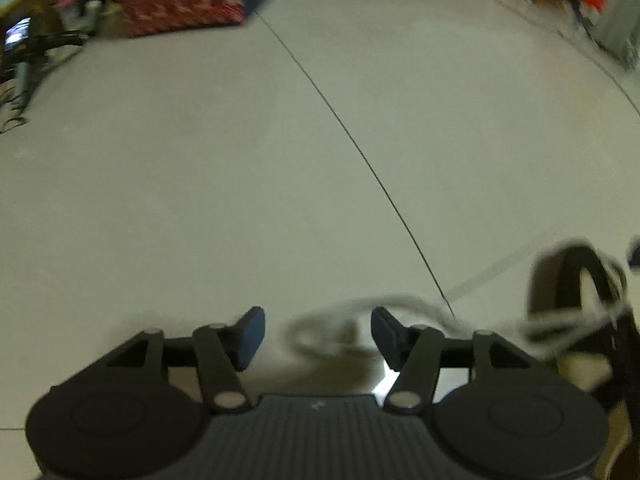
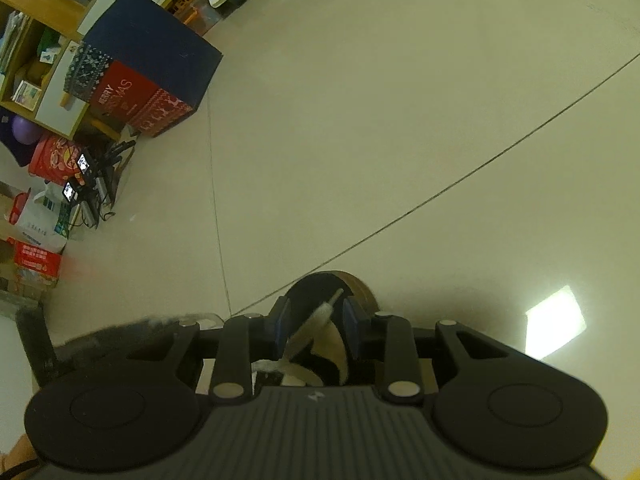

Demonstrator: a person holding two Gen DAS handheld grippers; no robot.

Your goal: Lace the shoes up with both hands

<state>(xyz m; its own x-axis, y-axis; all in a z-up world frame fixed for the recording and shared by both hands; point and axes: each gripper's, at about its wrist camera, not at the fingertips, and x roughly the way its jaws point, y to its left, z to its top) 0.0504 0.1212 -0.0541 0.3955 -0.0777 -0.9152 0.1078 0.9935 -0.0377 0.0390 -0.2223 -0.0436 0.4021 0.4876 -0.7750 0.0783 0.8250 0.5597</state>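
Laces Over a Pale Tiled Floor

Pale floor tiles (image 1: pixel 320 140), crossed by thin dark joint lines, fill most of both views. At the upper left of the right wrist view a navy and red gift box (image 2: pixel 148 68) is seen beside cluttered wooden shelves (image 2: pixel 36 32); the same box is shown blurred at the top left of the left wrist view.

The left gripper (image 1: pixel 318 336) is seen at the lower centre of its frame with its jaws spread wide and nothing pressed between the pads. A blurred loop of white lace (image 1: pixel 340 320) is seen in the gap between the fingers, apart from the left pad; whether the right pad is touched cannot be told. At the lower right edge of that frame the dark shoe (image 1: pixel 576 300) is visible, with lace strands trailing across it.

The right gripper (image 2: pixel 316 324) is seen at the lower centre of its frame, directly over the shoe's dark toe and tan sole rim. Its jaws are set narrow, and a lace end is seen slanting up between the blue pads; whether it is pinched cannot be told.
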